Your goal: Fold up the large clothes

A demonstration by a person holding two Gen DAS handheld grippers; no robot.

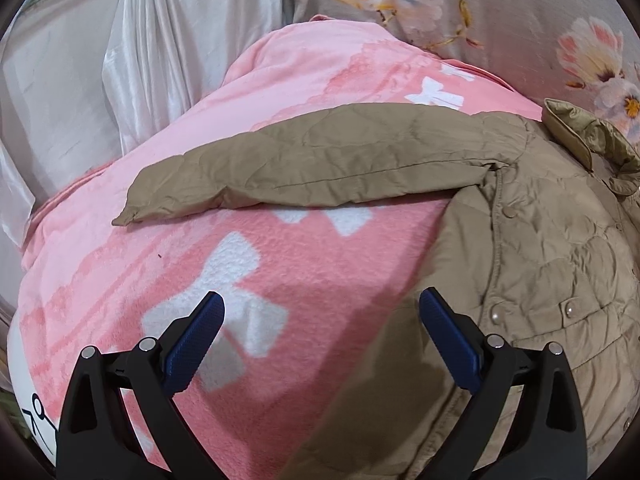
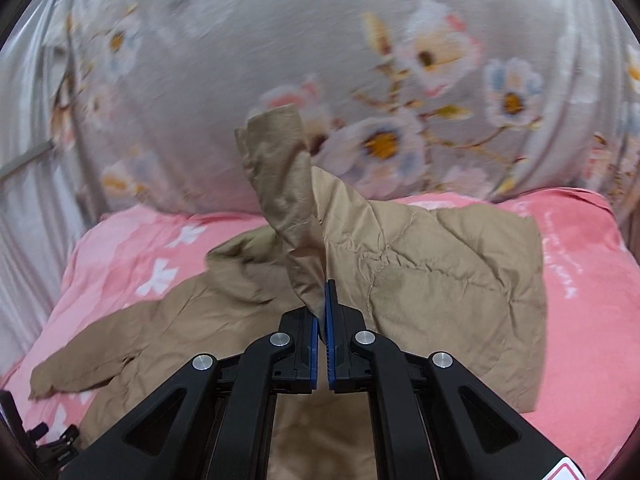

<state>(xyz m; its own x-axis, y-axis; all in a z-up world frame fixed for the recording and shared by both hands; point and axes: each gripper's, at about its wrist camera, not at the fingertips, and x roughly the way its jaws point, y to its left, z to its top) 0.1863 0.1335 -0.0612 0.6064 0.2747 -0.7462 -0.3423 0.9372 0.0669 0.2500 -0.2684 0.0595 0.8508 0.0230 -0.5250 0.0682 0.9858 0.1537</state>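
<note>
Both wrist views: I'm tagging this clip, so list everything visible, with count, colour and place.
jacket: one, tan quilted, spread on the blanket, one sleeve stretched flat, another part lifted.
blanket: one, pink with white bows, covering the bed.
floral fabric: one, grey with pale flowers, behind the bed.
satin curtain: one, white, at the far left.
left claw: one, black with blue pads, open above blanket and jacket edge.
right claw: one, black with blue pads, shut on the jacket's lifted fabric.

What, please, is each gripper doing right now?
Left gripper: open, holding nothing, above the pink fleece blanket.
Right gripper: closed on the tan quilted jacket, a fold lifted.
</note>
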